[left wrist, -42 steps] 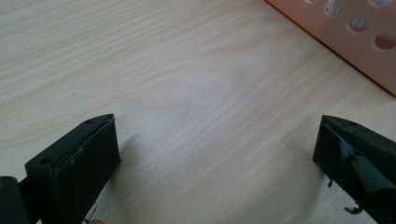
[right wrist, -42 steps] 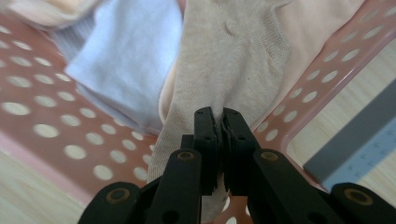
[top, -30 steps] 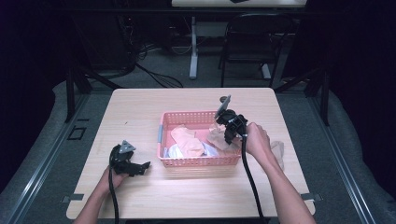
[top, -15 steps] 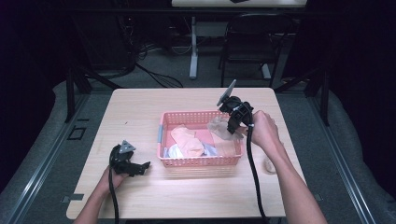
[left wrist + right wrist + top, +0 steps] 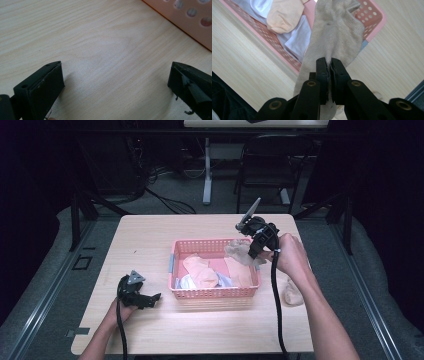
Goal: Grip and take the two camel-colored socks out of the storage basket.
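Bright overhead light falls on the pale wooden table (image 5: 150, 240), its surroundings dark; the high view is soft and grainy, both gripper views sharper, with faint shadows.

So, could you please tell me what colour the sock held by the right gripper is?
The sock is a plain beige-tan, clearest in the right gripper view.

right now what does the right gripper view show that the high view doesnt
Right gripper view alone: the right tool up close, its jaws pinching the beige sock, and the round holes in the pink basket wall.

High view alone: the left tool resting on the wooden table, another sock lying on the table to the right of the basket, and a chair beyond the table.

Both: the beige sock hanging above the basket, and the peach sock inside it.
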A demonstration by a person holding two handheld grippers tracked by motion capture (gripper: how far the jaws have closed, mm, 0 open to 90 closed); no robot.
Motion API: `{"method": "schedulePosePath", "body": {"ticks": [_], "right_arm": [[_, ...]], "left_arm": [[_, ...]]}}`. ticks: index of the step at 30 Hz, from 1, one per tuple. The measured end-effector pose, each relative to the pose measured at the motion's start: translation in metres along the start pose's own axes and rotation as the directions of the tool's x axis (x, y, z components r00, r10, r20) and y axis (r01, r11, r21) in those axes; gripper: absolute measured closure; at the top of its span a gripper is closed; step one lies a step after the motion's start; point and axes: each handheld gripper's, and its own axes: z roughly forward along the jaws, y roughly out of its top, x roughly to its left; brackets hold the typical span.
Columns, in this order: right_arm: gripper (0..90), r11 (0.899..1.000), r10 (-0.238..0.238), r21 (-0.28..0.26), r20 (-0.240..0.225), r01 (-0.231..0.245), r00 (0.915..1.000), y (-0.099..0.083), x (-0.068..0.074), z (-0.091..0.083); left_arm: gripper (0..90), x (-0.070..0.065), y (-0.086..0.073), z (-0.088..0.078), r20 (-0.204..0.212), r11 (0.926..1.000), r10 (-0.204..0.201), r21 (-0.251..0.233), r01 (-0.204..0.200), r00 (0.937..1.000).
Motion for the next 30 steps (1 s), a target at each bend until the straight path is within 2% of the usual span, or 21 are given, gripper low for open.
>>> {"method": "schedulePosePath", "body": {"ticks": [7, 10, 19, 20, 26, 27, 28, 30], "right_arm": [[85.8, 1.000, 0.022, 0.003, 0.018, -0.022, 0.9996, -0.015, -0.012, -0.010], [85.8, 0.998, 0.060, 0.005, 0.020, -0.060, 0.9980, -0.029, -0.024, -0.015], [85.8, 0.993, 0.120, 0.014, 0.047, -0.121, 0.9916, -0.057, -0.048, -0.022], [85.8, 0.989, 0.146, 0.005, 0.046, -0.146, 0.9882, -0.064, -0.053, -0.022], [85.7, 0.982, 0.185, 0.012, 0.055, -0.186, 0.9812, -0.083, -0.066, -0.019], [85.7, 0.983, 0.179, 0.031, 0.054, -0.181, 0.9824, -0.086, -0.070, -0.019], [85.7, 0.980, 0.194, 0.022, 0.052, -0.196, 0.9796, -0.089, -0.071, -0.016], [85.7, 0.977, 0.206, 0.039, 0.052, -0.208, 0.9772, -0.099, -0.078, -0.010]], "left_arm": [[0.1, 0.000, 0.000, 0.000, 0.000, 1.0000, 0.000, 0.000, 0.000, 1.0000], [0.0, 0.000, 0.000, 0.000, 0.001, 1.0000, 0.000, 0.000, 0.000, 1.0000], [0.0, 0.000, 0.000, 0.000, 0.001, 1.0000, 0.000, 0.000, 0.000, 1.0000], [0.1, 0.000, 0.000, 0.000, 0.001, 1.0000, 0.000, 0.000, 0.000, 1.0000], [0.1, 0.000, 0.000, 0.000, 0.000, 1.0000, -0.001, -0.001, 0.001, 1.0000], [0.1, 0.000, 0.000, 0.000, 0.000, 1.0000, -0.001, -0.001, 0.001, 1.0000], [0.1, 0.000, 0.000, 0.000, 0.001, 1.0000, -0.001, -0.001, 0.001, 1.0000], [0.0, 0.000, 0.000, 0.000, 0.000, 1.0000, 0.000, -0.001, 0.000, 1.0000]]}}
